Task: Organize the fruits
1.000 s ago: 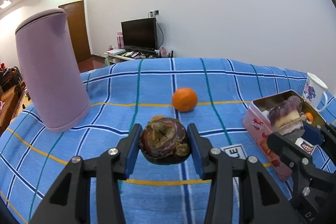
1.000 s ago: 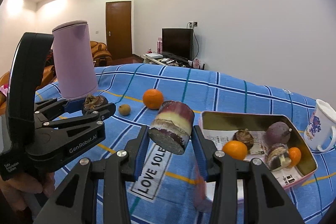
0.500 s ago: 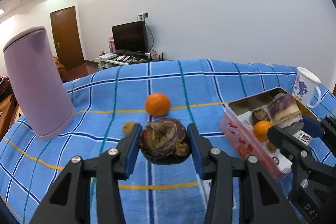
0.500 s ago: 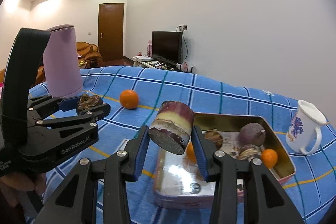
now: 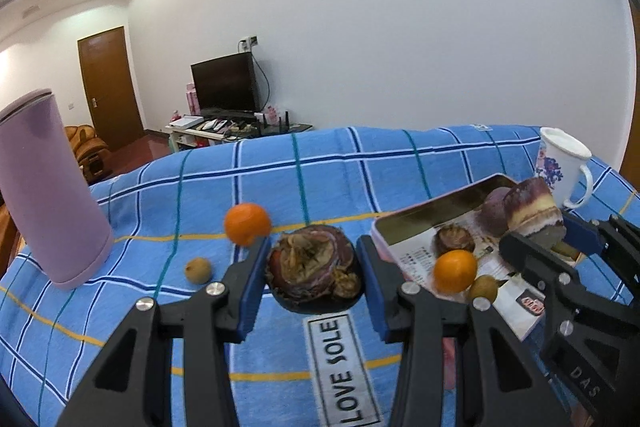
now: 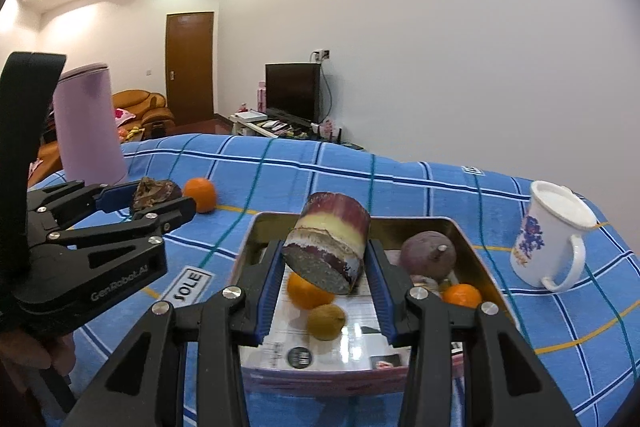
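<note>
Blue checked cloth [image 5: 340, 163] covers the tabletop, soft and slightly rumpled. Far left, a matte lilac cylinder [image 5: 48, 187] stands upright. Lower centre of the left view, the left tool [image 5: 314, 269] is clamped on a wrinkled, dried-out purple fruit half [image 5: 314, 265], lifted off the cloth, probably for the tin. A smooth loose orange [image 5: 247, 223] and a small brown fruit [image 5: 197, 269] lie nearby. In the right view, the right tool [image 6: 326, 265] grips a banded purple-and-yellow cut chunk [image 6: 328, 241] over the shiny metal tin [image 6: 472, 247], which holds other fruit. White mug [image 6: 552, 243] far right.
</note>
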Demonstrator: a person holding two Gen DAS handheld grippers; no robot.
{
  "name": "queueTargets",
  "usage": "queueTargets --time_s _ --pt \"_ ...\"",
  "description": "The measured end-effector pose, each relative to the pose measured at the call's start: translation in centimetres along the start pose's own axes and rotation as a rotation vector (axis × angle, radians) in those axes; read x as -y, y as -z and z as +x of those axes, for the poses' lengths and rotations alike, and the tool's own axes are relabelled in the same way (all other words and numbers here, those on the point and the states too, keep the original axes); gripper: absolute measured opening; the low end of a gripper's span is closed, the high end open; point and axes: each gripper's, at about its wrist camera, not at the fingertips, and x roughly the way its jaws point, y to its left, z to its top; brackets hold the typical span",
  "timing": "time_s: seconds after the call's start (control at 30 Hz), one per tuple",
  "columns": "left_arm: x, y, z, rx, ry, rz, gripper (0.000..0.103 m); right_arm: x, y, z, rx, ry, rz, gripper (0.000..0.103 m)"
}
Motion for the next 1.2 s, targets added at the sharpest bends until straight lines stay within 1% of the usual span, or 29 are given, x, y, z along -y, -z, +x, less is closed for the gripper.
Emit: queueTargets --time_s 0.13,0.57,0.9,1.2 --pt "0.7 -0.3 0.1 0.01 0.009 0.015 0.046 1.2 0.0 0.0 0.0 0.019 0.015 0.043" --pt "2.1 -0.7 0.9 -0.001 0.029 0.017 0.046 4.3 -0.2 -0.2 0.006 0.067 0.049 0.043" --pt "4.6 -1.6 1.0 0.014 0.063 0.042 0.046 6.0 -0.2 -0.3 0.01 0.092 0.067 0.043" --pt "6.7 -2.0 1.6 0.009 0.092 0.056 0.046 7.4 -0.1 -0.4 0.01 0.119 0.077 0.043"
